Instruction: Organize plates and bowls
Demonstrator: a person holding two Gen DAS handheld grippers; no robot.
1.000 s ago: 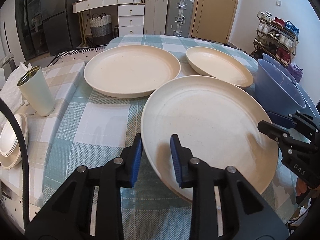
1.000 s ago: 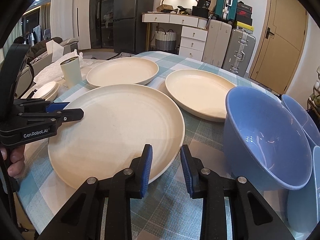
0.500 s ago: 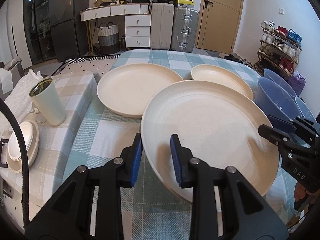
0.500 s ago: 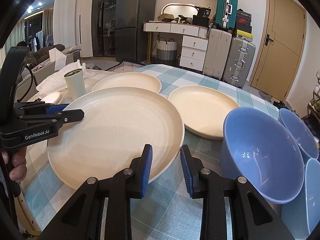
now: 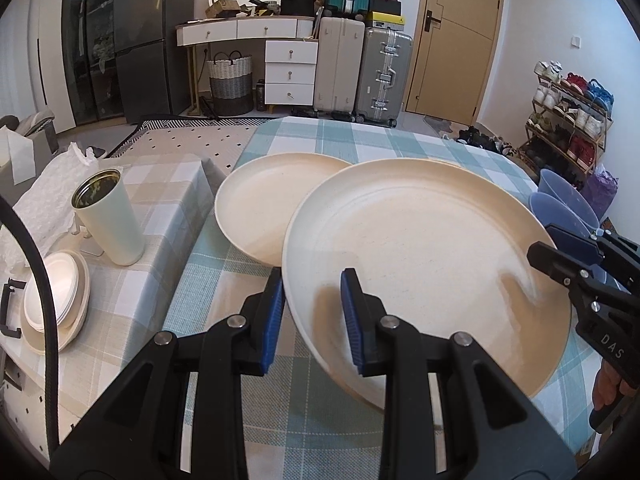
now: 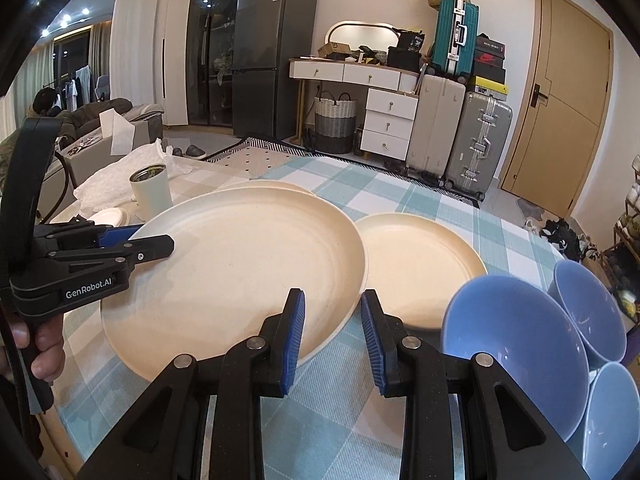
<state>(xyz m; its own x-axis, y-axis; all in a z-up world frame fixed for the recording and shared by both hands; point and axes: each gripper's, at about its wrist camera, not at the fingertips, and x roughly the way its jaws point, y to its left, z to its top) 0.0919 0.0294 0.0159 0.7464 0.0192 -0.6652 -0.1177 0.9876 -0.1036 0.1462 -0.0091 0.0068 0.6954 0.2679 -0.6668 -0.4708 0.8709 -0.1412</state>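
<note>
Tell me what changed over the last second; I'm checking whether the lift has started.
The big plate, clamped at opposite rims by the left tool and right tool, has risen off the table and now overlaps the plate behind. Both grips are unchanged. The other plates, blue bowls and cup stayed put.

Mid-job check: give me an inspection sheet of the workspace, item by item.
Surface: table under a teal check cloth; a lower beige-check top to its left.
Job's things: big plate gripped at both rims, off the cloth; second plate and third plate lie flat; three blue bowls at the right edge.
Clutter: cup, white dish stack, crumpled paper.
Grippers: left gripper and right gripper both shut on the big plate's rim.
Cables: black cable on the left.
Surroundings: suitcases, drawers, fridge, door, shoe rack.
</note>
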